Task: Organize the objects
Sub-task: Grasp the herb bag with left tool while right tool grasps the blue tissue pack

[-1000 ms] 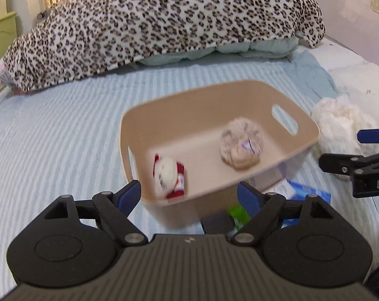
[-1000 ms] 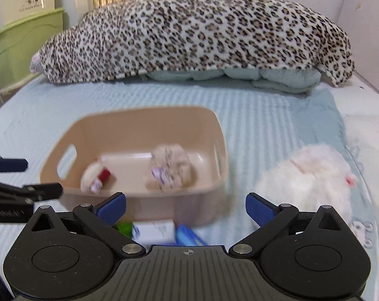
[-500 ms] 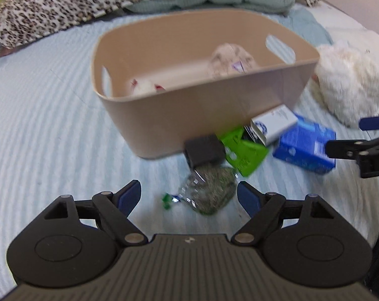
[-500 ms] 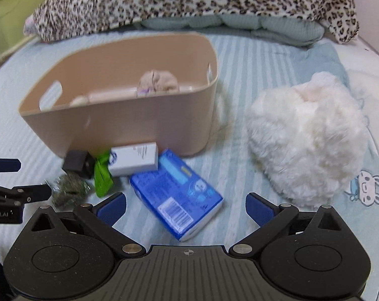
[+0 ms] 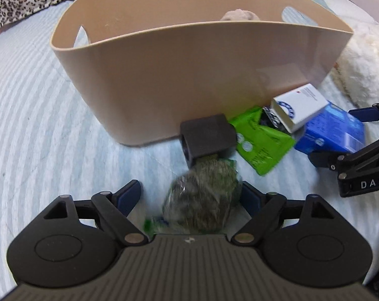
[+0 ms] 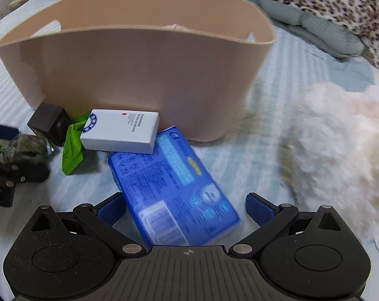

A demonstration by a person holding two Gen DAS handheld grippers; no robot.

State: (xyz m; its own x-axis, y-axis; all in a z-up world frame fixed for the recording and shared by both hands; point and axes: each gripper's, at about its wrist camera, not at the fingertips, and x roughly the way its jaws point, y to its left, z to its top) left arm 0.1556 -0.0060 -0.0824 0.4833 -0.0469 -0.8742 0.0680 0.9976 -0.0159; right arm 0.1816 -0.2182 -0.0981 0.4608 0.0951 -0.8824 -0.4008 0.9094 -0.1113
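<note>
Clear packet of dried greens (image 5: 202,195) between the wide-spread left tool (image 5: 190,195), blue pack (image 6: 172,188) between the equally wide right tool (image 6: 185,208).

The basket (image 6: 139,75) stands on the bed (image 6: 239,150), filling the view from ten to one o'clock in the right wrist camera. Against its near wall lie a block (image 6: 49,125) at nine o'clock, a sachet (image 6: 73,148) beside it, and a box (image 6: 121,131) resting partly on the sachet and on a packet (image 6: 172,188) at six o'clock. A bag (image 5: 204,200) lies before the block. A plush toy (image 6: 340,150) sits at three o'clock.
</note>
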